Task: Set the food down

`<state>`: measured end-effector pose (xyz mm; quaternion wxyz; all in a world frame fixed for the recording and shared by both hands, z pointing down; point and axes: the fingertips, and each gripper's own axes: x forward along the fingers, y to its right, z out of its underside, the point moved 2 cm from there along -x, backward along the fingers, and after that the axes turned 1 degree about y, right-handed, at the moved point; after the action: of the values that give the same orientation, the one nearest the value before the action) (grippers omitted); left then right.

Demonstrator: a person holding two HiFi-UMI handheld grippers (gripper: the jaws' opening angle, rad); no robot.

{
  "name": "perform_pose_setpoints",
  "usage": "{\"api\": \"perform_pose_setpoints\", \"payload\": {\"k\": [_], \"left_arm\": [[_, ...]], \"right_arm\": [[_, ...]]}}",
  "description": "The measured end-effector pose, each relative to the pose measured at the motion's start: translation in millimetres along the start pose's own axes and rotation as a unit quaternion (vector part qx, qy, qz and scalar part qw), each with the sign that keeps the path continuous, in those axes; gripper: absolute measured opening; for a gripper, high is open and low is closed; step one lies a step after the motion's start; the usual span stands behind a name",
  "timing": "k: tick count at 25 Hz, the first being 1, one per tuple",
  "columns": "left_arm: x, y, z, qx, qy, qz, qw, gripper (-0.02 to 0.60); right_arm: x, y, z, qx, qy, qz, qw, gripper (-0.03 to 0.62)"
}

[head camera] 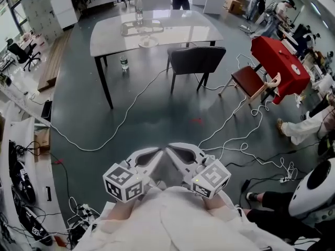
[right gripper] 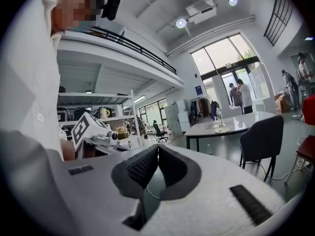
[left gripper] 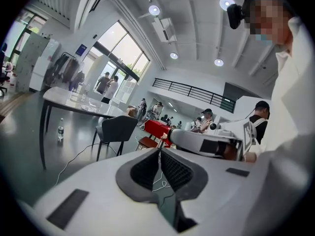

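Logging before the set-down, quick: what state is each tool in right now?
Left tool: closed, holding nothing.
Right tool: closed, holding nothing.

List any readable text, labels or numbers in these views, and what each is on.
No text here can be read.
Blue sign: too small to read.
Label on the bottle standing on the floor: too small to read.
Marker cubes: black-and-white square patterns only, no letters or numbers.
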<state>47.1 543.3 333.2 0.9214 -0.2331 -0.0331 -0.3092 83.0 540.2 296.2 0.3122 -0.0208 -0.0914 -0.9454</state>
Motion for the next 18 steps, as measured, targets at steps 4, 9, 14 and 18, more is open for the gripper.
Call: {"api": "perform_pose_setpoints", "payload": {"k": [4,9,14,18], "left_arm": [[7.7,0.5,4.9,-0.01,-0.002,-0.005,0.9999,0.026],[14.8,-13.2,0.2,-0.014,0.003,-0.01,0.9999,0.026],[29.3,-46.6,-10.0,-0.011,0.0,-0.02,0.9998,0.026],[42.7,-90.5,-27.7,-0.007,-0.012,-0.016,0.9998,0.026]], "right_arm": [[-0.4,7.6,9.8,-0.002,-0.017,0.005,1.0,0.003],[10.7,23.7,15.7,0.007,-0.028,0.015,0.999,0.003],[34.0,54.3,17.4,0.022,-0.023,0.034,0.999,0.003],[75.7,84.3,11.7,0.02,-0.027,0.034,0.999,0.002]]}}
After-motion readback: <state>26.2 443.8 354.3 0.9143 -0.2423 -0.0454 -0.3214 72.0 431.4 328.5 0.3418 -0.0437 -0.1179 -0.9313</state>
